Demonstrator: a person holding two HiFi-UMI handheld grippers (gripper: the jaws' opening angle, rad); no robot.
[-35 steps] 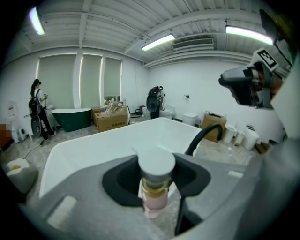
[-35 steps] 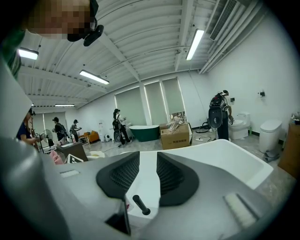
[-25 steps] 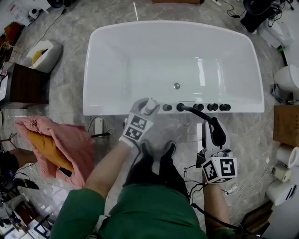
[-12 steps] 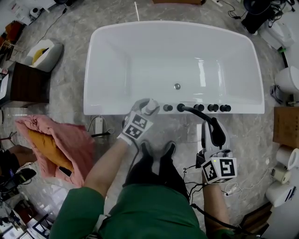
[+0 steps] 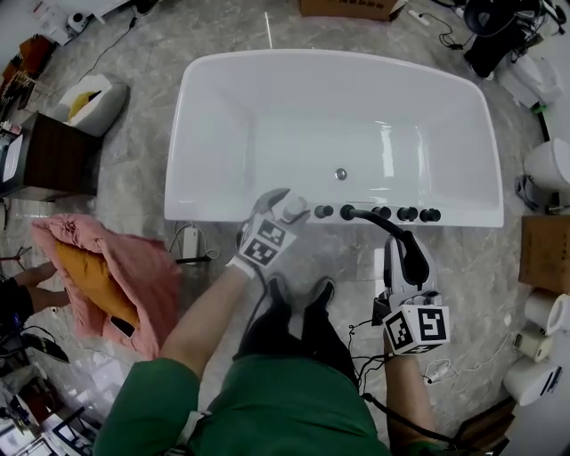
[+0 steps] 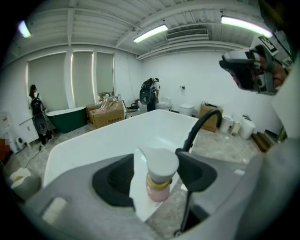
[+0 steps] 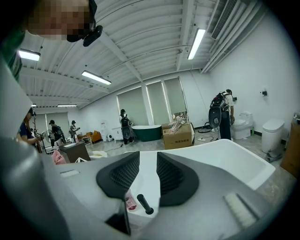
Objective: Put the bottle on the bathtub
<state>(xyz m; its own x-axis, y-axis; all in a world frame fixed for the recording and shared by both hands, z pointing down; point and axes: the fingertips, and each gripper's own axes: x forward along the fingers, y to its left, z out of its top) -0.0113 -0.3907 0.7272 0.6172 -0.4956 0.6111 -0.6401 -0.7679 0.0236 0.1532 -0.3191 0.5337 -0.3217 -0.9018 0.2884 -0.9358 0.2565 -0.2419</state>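
The left gripper (image 6: 156, 164) has its pads standing apart around the bottle (image 6: 160, 174). The pad at the view's right touches the white cap, and a sliver of white shows on the other side. The bottle is upright, with a gold collar and a pale pink body. It stands on the near rim of the white bathtub (image 5: 223, 212), just beside a row of black knobs (image 5: 408, 215) and the arched black faucet spout (image 6: 199, 124).

The right gripper (image 7: 148, 168) is held back from the tub over the floor. Its pads are a narrow gap apart with nothing between them. Through that gap the rim, a black knob and the pink bottle show beyond.

The tub's basin shows a small round drain (image 5: 340, 174).

Grey marbled floor (image 5: 142, 187) surrounds the tub. A pink cloth (image 5: 134, 276) lies to the left near a dark wooden cabinet (image 5: 53, 160). A cardboard box (image 5: 347, 7) sits beyond the far rim. Across the room stands a dark green bathtub (image 7: 149, 131), with people standing near it.
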